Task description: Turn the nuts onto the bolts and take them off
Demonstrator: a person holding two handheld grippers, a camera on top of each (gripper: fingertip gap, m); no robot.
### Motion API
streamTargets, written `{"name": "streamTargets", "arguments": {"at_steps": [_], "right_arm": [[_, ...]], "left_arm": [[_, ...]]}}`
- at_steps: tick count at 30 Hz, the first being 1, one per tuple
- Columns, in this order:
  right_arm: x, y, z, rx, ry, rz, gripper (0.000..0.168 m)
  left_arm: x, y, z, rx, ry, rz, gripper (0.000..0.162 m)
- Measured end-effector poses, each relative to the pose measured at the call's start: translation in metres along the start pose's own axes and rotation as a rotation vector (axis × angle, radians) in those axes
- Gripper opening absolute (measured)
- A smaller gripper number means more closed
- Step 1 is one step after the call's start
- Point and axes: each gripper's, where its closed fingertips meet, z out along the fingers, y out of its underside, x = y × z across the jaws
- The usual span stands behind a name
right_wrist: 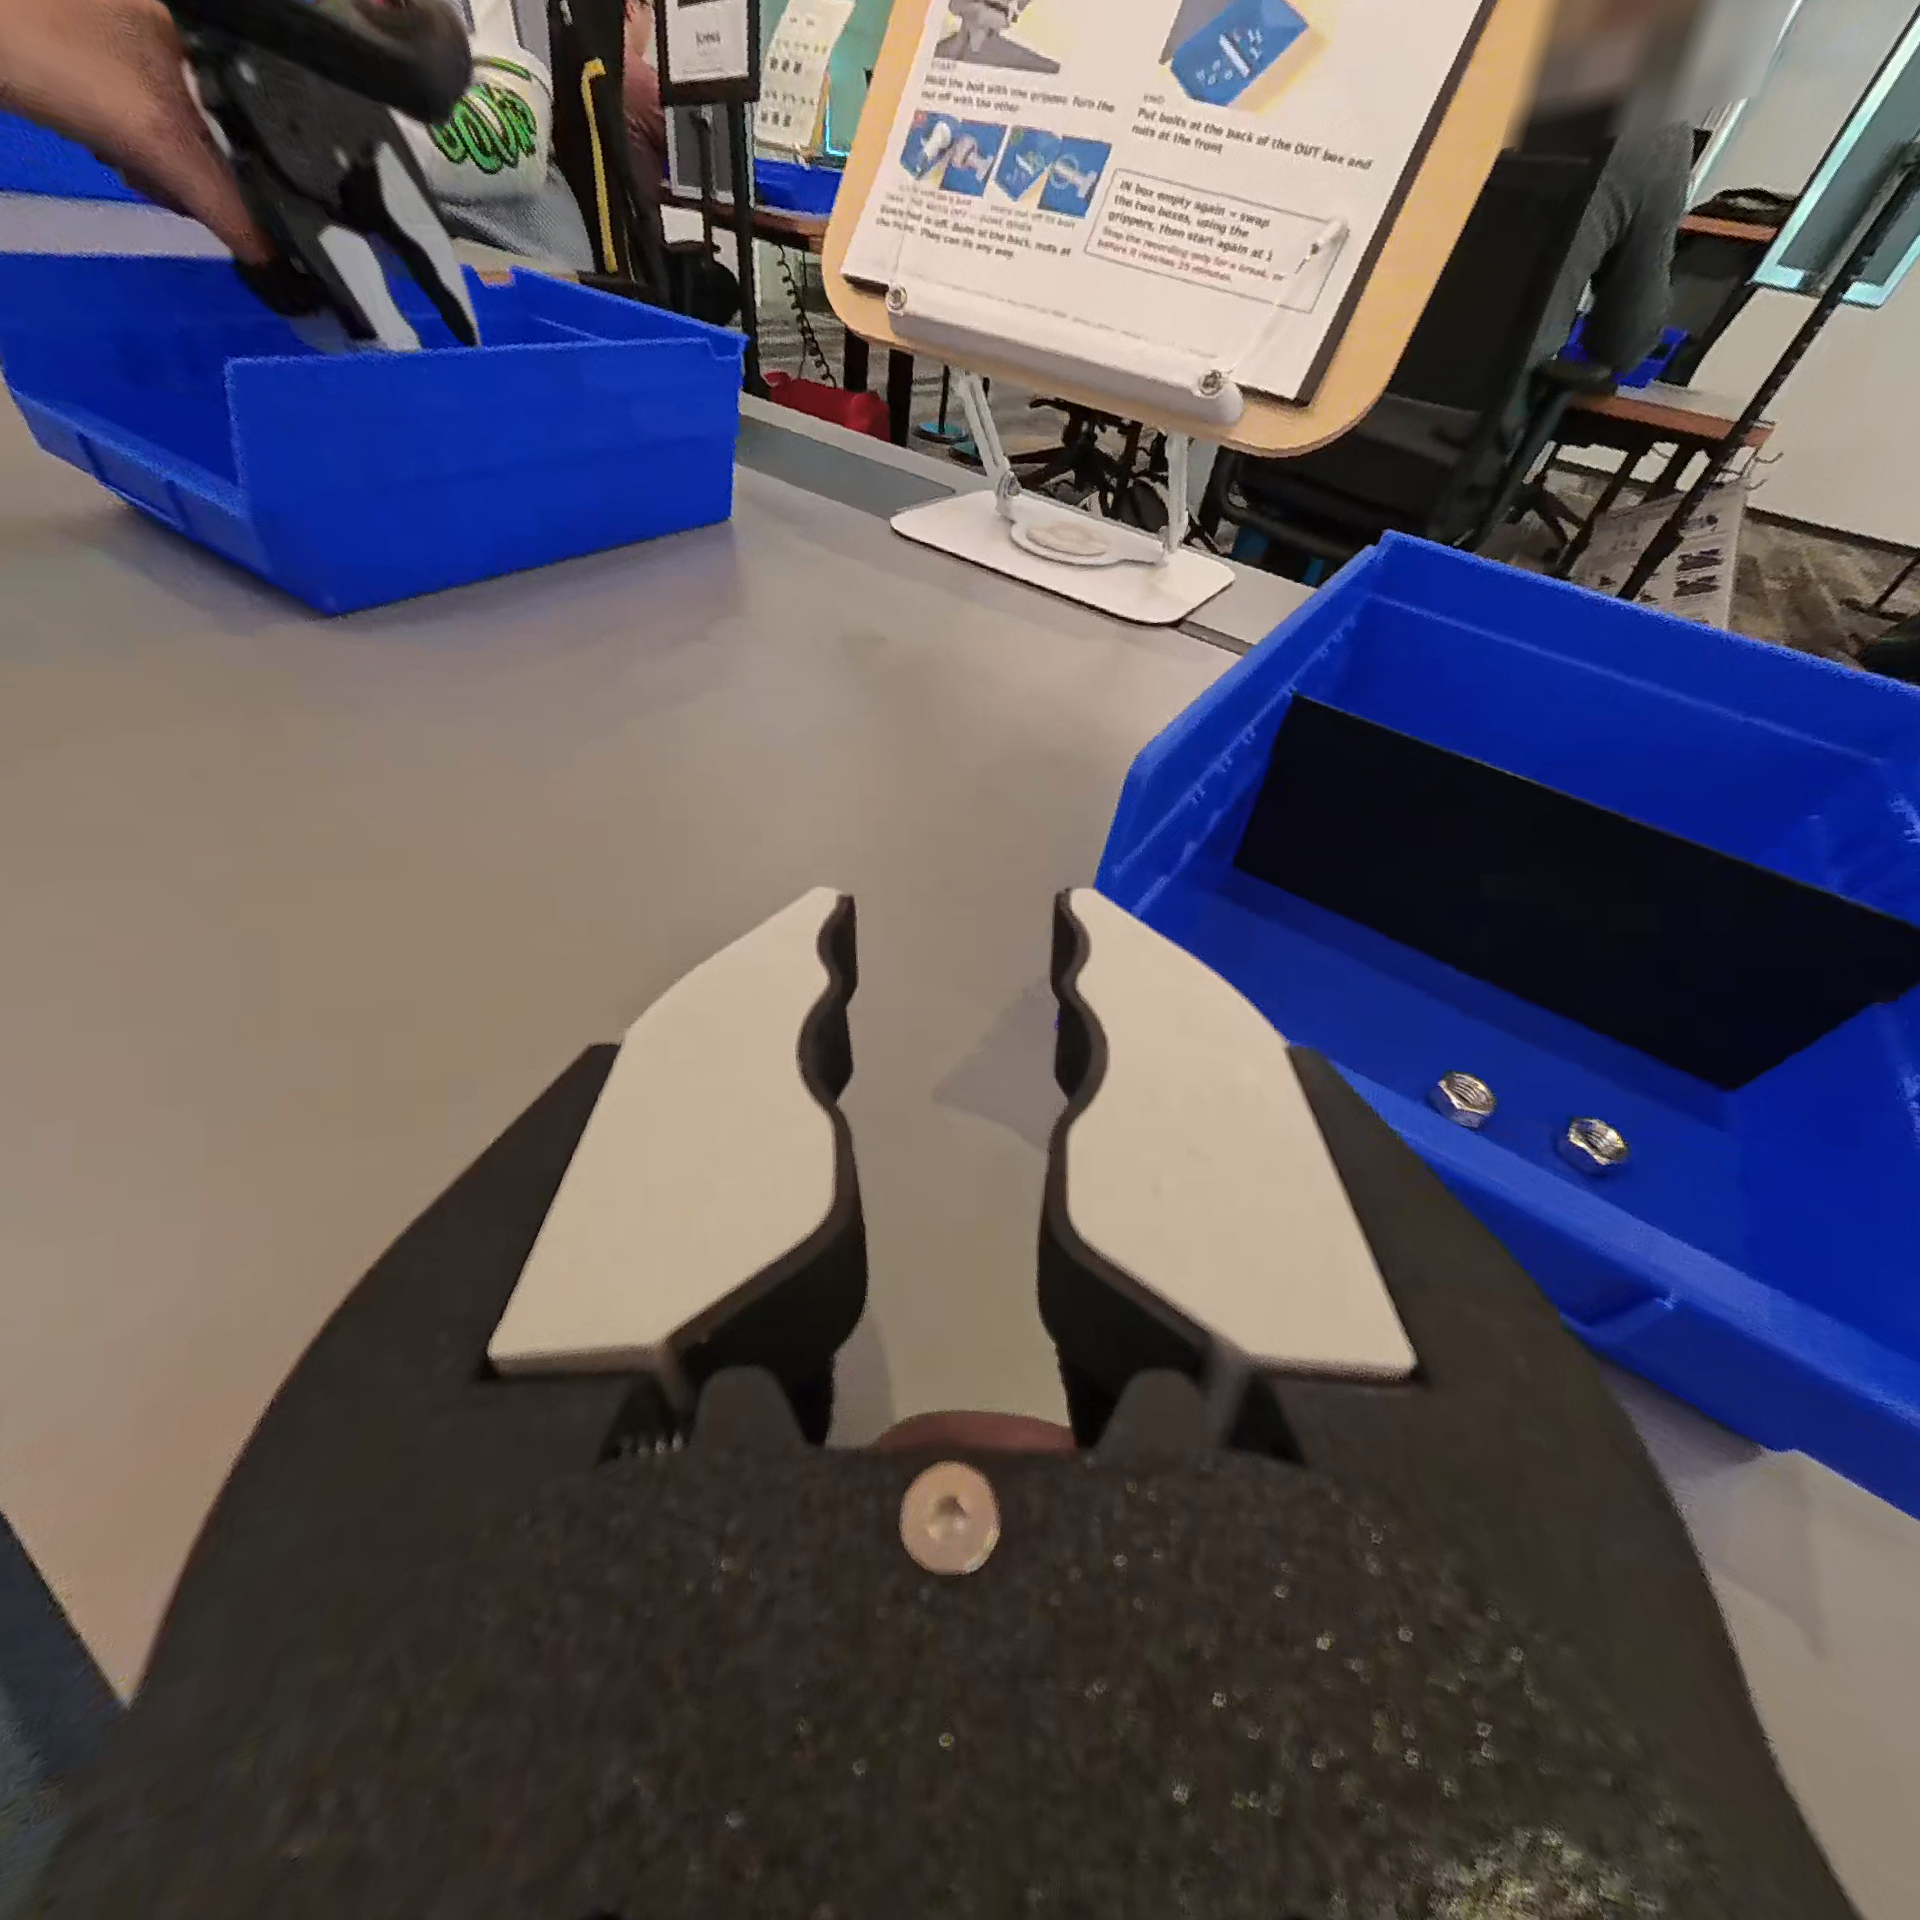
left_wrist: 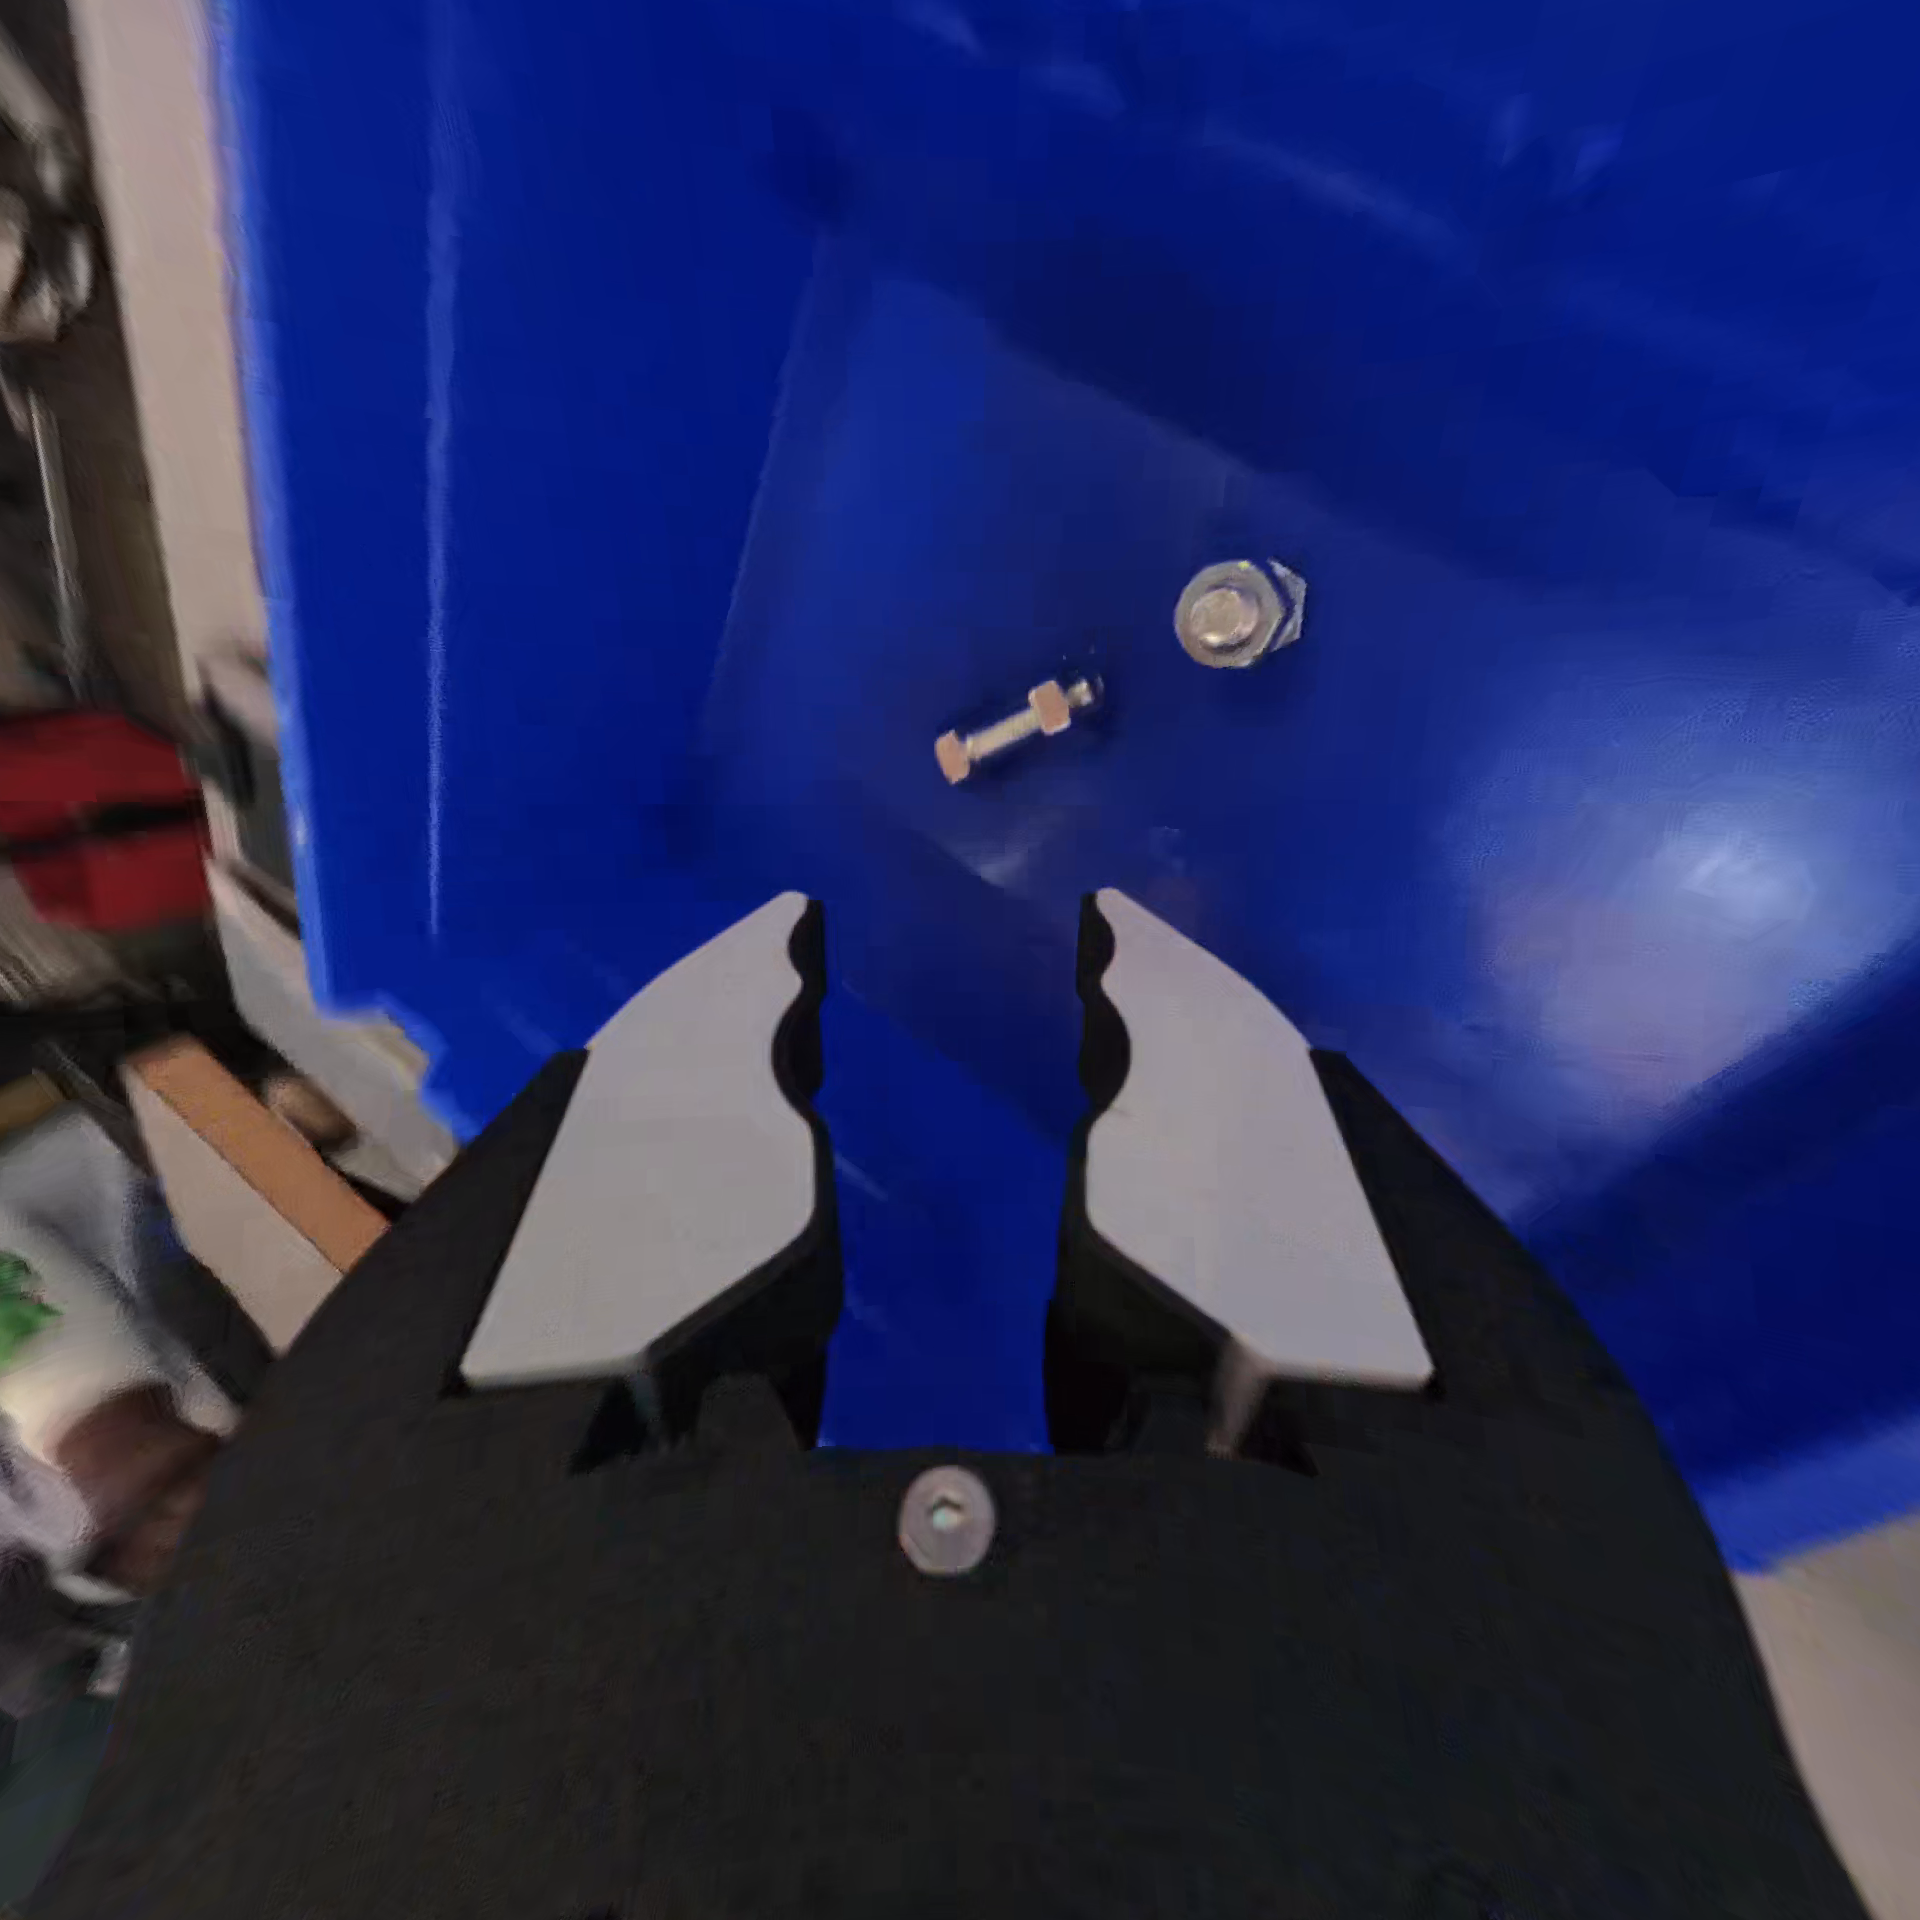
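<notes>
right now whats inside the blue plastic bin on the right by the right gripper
Two loose silver hex nuts lie on the floor of the blue plastic bin, in front of a black divider panel. The section behind that panel is hidden, and the right gripper covers the bin's near corner.

Your left gripper [left_wrist: 951, 914] and right gripper [right_wrist: 954, 909] look alike: rough black speckled body, one silver socket-head screw [right_wrist: 949, 1523] centred just behind the fingers, and pale grey finger plates [right_wrist: 707, 1143] with wavy black inner edges tapering forward from that screw.
</notes>
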Motion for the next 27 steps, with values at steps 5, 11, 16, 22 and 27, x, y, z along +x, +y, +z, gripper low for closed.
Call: {"name": "streamTargets", "arguments": {"at_steps": [5,11,16,22,27], "right_arm": [[0.001,0.002,-0.002,-0.002,0.008,-0.005,0.036],[0.003,0.007,0.000,-0.020,0.021,0.008,0.036],[0.002,0.015,0.011,-0.061,0.016,-0.001,0.035],[-0.003,0.015,0.014,-0.071,0.011,-0.026,0.034],[-0.011,0.010,0.011,-0.049,-0.017,-0.022,0.033]], "left_arm": [[0.006,-0.007,0.038,-0.013,0.083,0.340,0.044],[0.004,-0.007,0.056,0.001,0.181,0.402,0.038],[0.006,-0.010,0.060,0.020,0.246,0.443,0.020],[0.008,-0.004,0.058,-0.028,0.227,0.395,0.017],[0.002,-0.001,0.021,0.046,0.111,0.254,0.017]]}}
